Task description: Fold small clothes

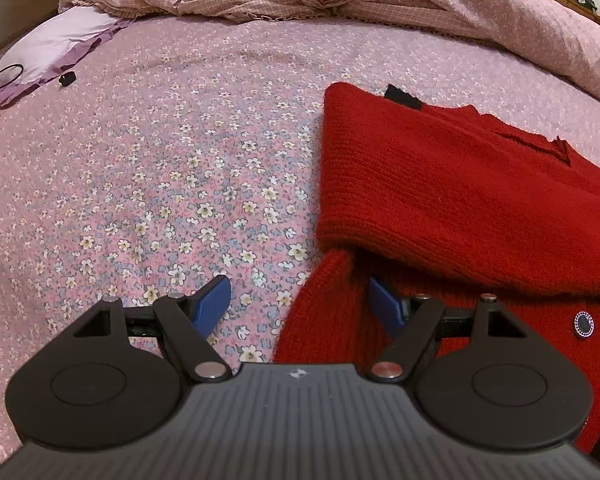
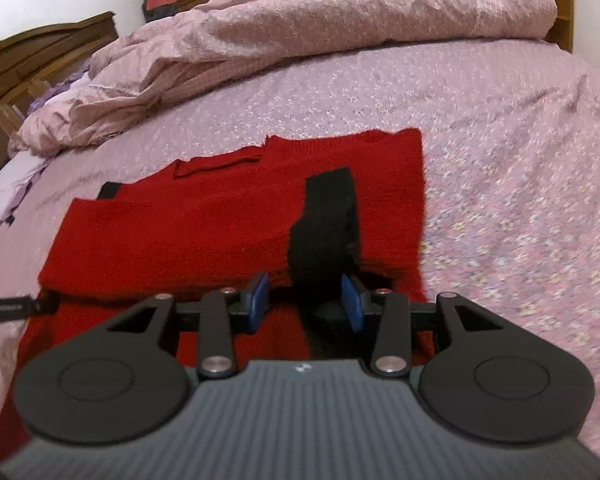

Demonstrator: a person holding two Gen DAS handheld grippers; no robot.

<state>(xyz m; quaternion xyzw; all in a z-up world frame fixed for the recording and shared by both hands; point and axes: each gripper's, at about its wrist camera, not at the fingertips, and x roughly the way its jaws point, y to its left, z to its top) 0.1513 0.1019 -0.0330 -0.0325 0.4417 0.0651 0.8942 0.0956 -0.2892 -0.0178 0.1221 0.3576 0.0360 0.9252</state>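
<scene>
A red ribbed-knit sweater with black trim (image 2: 204, 216) lay on the bed's pink floral sheet (image 1: 172, 152), part-way through folding: one side panel with its sleeve was already turned over the body, so that its folded edge ran straight along the left of the garment in the left wrist view, and a black band of trim (image 2: 324, 220) lay across the red knit in the right wrist view. The left tool (image 1: 300, 308) hung over the near left corner of the sweater with its blue pads well apart; a red knit end, probably a cuff or hem corner, lay between them, but neither pad pressed on it, so nothing was gripped there. The right tool (image 2: 305, 300) stood over the black band with its blue pads part-way apart; the band passed between them without being pinched, which suggested a release of the layer where it was meant to rest. A small round button with a pale rim (image 1: 584, 323) showed on the knit beside the left tool. A crumpled pink quilt (image 2: 300, 32) was heaped at the far side of the bed, well apart from the sweater, which left a flat working area. The next fold would probably bring the near hem toward the collar.
</scene>
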